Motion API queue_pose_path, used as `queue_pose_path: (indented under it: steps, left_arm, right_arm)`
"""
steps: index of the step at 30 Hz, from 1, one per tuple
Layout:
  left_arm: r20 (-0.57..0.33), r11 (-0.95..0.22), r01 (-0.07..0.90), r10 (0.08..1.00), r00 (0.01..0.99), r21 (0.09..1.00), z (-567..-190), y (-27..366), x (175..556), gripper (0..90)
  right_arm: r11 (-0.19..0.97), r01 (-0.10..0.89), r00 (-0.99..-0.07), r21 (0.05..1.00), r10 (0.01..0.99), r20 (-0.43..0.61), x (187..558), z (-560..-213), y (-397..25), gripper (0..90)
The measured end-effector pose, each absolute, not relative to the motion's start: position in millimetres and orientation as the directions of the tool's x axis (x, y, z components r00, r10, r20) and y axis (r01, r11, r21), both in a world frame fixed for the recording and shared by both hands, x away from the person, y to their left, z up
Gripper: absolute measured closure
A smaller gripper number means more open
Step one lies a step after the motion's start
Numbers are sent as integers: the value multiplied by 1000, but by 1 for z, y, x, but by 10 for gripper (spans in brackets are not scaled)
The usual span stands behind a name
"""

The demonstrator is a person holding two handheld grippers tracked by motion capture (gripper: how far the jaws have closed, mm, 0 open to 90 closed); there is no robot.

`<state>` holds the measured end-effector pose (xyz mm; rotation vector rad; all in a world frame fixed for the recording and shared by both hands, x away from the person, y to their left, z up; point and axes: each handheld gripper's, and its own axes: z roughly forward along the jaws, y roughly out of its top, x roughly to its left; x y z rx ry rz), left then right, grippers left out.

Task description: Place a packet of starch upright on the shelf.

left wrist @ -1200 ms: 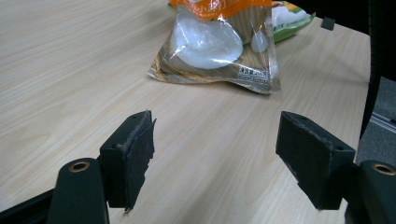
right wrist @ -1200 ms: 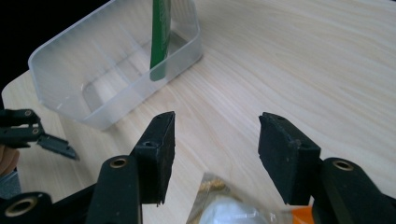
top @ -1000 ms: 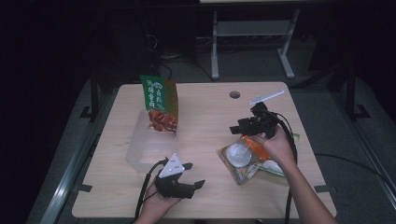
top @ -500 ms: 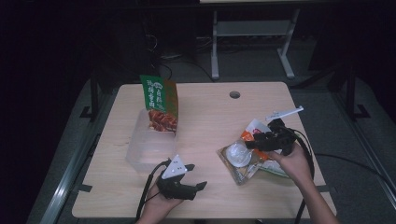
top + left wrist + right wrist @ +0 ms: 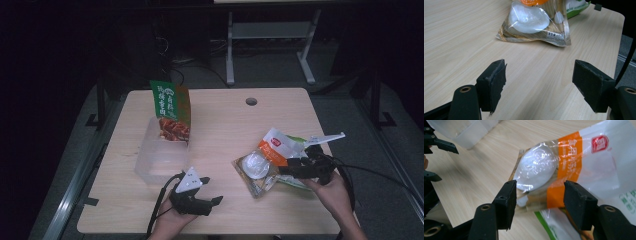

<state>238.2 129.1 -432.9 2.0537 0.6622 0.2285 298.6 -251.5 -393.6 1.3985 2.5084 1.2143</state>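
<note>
A pile of snack packs lies at the table's right. It holds a clear pack with a white round cake [image 5: 255, 166] [image 5: 530, 18] [image 5: 536, 167], an orange-and-white bag [image 5: 276, 146] [image 5: 584, 157] and a green bag [image 5: 295, 181] [image 5: 624, 200] underneath. My right gripper [image 5: 288, 167] [image 5: 540, 200] hovers open just over the pile's near side, its jaws either side of the clear pack's edge without touching it. My left gripper [image 5: 212, 190] [image 5: 541, 85] rests open near the front edge, pointing at the pile with bare wood between its jaws.
A green-and-red snack bag [image 5: 171, 111] stands upright in a clear plastic box [image 5: 159, 162] [image 5: 461, 130] at the table's left. A round cable hole [image 5: 251, 101] sits near the far edge. Cables trail from both grippers off the front.
My right gripper has come down and back toward the person, from above the pile to low at its near right side. The left gripper has barely shifted.
</note>
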Motion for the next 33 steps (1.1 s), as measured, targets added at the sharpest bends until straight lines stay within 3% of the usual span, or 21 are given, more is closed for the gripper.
queue_pose_path:
  steps: [19, 33]
  left_arm:
    - [-97, -424, 366, 536, 839, 828, -433, 128, 238, 263]
    - [-94, -429, 364, 533, 841, 827, -433, 127, 238, 264]
  right_arm:
    - [251, 742, -534, 622, 781, 323, 289, -403, -268, 434]
    - [215, 775, -484, 595, 806, 339, 319, -415, -255, 440]
